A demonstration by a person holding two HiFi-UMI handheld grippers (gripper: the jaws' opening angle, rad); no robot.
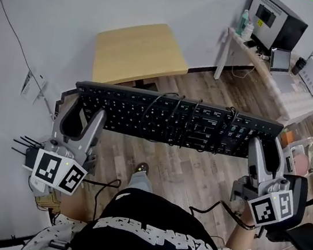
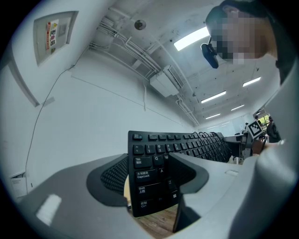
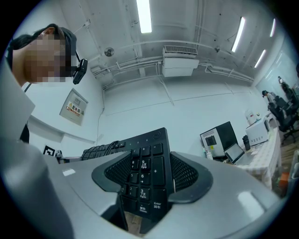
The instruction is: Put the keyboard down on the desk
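The left tool [image 1: 81, 121] [image 2: 150, 183] is clamped on the Caps Lock end of a long black keyboard [image 1: 174, 121], and the right tool [image 1: 264, 154] [image 3: 145, 186] is clamped on its number-pad end. The pair hold it in the air over the wood-plank floor [image 1: 196, 174], in front of the person. The put-down looks not yet begun, since the light wooden desk [image 1: 138, 52] stands ahead by the wall, well apart from the keyboard. Its long axis runs side to side between the tools, keys facing up, the function row toward the desk.
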